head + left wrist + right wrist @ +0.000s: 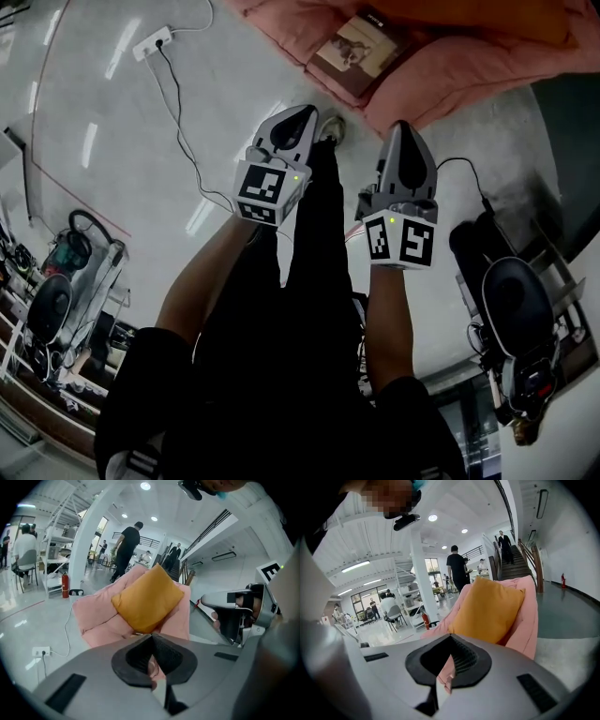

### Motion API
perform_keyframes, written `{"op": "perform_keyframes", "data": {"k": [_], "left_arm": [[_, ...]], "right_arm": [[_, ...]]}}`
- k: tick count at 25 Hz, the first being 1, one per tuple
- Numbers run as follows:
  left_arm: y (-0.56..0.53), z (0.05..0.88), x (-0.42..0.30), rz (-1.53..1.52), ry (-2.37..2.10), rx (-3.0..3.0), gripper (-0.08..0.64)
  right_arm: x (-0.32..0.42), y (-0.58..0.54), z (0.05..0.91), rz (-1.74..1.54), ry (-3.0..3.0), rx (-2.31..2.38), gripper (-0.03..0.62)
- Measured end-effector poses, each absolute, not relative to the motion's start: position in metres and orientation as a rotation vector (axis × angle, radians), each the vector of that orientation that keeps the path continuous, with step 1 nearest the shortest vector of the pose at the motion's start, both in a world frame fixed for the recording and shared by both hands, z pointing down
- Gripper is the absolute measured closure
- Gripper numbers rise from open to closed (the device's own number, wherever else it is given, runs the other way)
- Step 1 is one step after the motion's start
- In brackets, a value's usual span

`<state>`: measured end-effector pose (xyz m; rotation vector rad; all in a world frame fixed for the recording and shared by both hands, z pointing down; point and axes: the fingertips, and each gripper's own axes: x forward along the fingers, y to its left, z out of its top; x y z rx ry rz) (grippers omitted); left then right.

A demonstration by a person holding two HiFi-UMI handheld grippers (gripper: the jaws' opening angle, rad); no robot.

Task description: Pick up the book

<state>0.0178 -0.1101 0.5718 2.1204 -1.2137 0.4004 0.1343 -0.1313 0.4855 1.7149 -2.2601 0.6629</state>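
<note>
The book (358,52), with a tan cover bearing a picture, lies flat on the seat of a pink sofa (441,66) at the top of the head view. An orange cushion (147,599) leans on the sofa's back, also ahead in the right gripper view as the orange cushion (490,609). My left gripper (302,114) and right gripper (401,129) hang side by side above the floor, short of the sofa's front edge, both pointing at it. Each has its jaws shut with nothing held. The book is hidden behind the jaws in both gripper views.
A white power strip (153,42) lies on the glossy floor at the left, its black cable (183,131) running towards the person's legs (309,281). A black office chair (516,300) stands at the right. People (125,550) and a fire extinguisher (65,584) are far behind the sofa.
</note>
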Motion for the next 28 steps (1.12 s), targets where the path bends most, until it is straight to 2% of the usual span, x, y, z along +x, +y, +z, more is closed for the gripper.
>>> {"op": "perform_keyframes", "data": {"k": [17,28], "left_arm": [[-0.106,0.683,0.032,0.234,-1.132,1.947,0.546],[-0.119,0.738,0.054,0.121,-1.003,1.801,0.38]], "right_arm": [[0.132,-0.124,0.54,0.672,-2.277,1.664,0.591],[0.139,-0.126,0.567,0.716,-2.261,1.663,0.591]]}}
